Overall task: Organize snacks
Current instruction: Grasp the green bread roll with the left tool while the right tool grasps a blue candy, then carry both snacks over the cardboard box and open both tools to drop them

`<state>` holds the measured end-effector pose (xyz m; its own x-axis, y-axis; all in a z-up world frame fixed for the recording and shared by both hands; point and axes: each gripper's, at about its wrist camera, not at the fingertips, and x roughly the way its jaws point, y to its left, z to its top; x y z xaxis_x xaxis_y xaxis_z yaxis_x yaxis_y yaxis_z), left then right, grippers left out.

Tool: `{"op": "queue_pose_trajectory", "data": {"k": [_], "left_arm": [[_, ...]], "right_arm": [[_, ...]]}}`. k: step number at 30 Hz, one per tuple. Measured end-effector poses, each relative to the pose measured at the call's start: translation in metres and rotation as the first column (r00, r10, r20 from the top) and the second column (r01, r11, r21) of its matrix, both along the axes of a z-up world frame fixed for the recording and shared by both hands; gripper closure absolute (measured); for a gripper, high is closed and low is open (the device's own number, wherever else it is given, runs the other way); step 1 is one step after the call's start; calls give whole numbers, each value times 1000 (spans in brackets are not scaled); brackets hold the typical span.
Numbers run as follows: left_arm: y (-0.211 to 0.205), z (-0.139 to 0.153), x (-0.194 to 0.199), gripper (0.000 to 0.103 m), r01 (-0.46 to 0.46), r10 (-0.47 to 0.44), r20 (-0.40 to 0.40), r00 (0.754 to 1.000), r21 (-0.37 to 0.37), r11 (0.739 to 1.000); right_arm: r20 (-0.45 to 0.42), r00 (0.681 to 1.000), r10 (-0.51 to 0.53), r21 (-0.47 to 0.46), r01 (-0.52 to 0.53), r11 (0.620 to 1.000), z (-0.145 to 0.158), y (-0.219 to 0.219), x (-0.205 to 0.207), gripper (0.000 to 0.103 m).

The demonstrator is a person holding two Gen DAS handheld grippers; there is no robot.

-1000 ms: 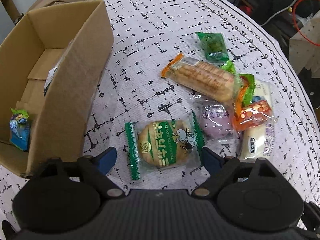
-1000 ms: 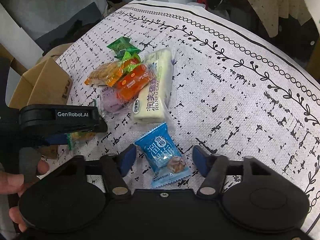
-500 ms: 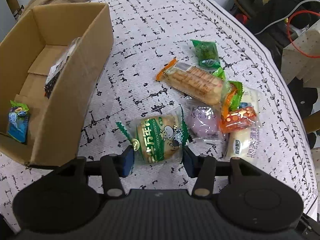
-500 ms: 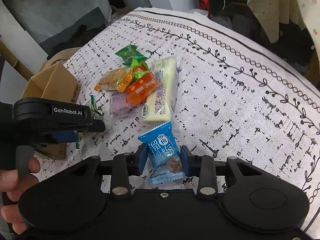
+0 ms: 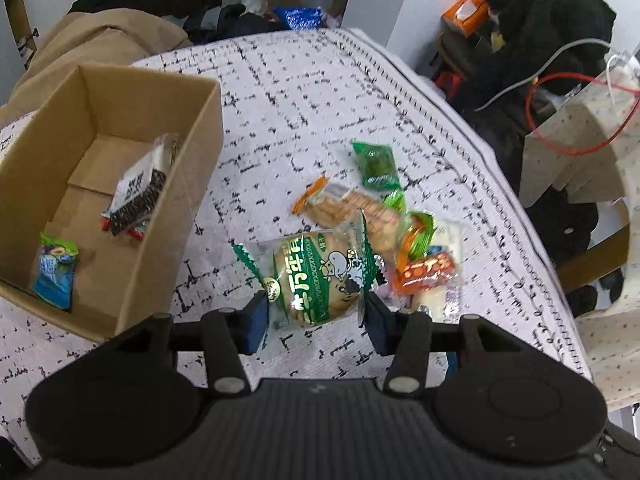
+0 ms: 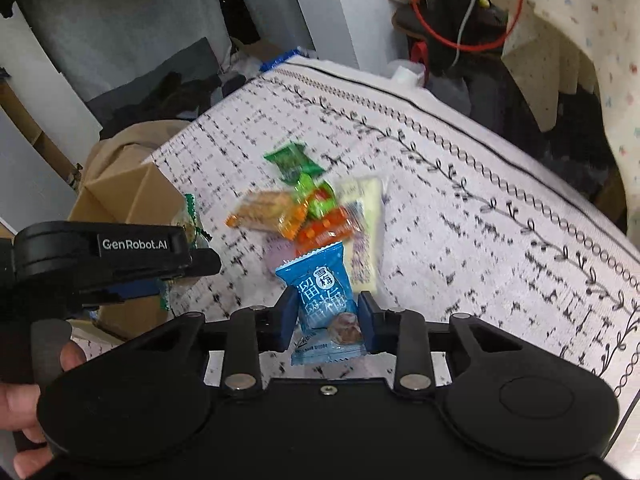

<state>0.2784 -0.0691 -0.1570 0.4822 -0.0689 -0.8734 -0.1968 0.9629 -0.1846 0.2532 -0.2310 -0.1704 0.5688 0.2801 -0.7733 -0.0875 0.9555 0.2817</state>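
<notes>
Landmark: cardboard box (image 5: 120, 184), open top, standing at the table's edge. Left gripper (image 5: 316, 312) is clenched on the green-wrapped biscuit packet (image 5: 316, 276); both blue pads press its sides, and the packet hangs clear of the tablecloth (image 5: 304, 92), its long axis running across the jaw gap, crimped ends sticking out left and right. From that packet the box lies directly to the left, its near wall just beside. Right gripper (image 6: 326, 320) has its jaws closing on the blue plum-candy packet (image 6: 324, 304), pads touching both sides, long axis standing up out of the jaws toward the loose pile. In the right wrist view the box (image 6: 132, 196) lies beyond the left gripper (image 6: 120, 256), so the left hand is the nearer one; judgement: left should drop first, or the right must cross behind it. Inside the box: a blue-green sachet (image 5: 54, 270) at the near corner, a black-and-white packet (image 5: 138, 188) leaning on the right wall. Farther from the box, to its right: orange cracker pack (image 5: 344, 208), orange-red packet (image 5: 426, 274), white cake bar (image 5: 450, 240); farthest, green sachet (image 5: 376, 164).
</notes>
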Motion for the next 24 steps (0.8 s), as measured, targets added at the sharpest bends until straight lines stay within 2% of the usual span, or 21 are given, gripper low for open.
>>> {"op": "queue_pose_trajectory", "data": {"k": [14,24], "left_arm": [[31,39,-11,53,-23,30,97,995,-81,996],[62,54,-11,53,-62,81,132,988,-142,988]], "right_arm": [[70,997,21,-7,-20,1000,32,35,2,77],[122,991,63,-5,-63,998,55,72,5,80]]}}
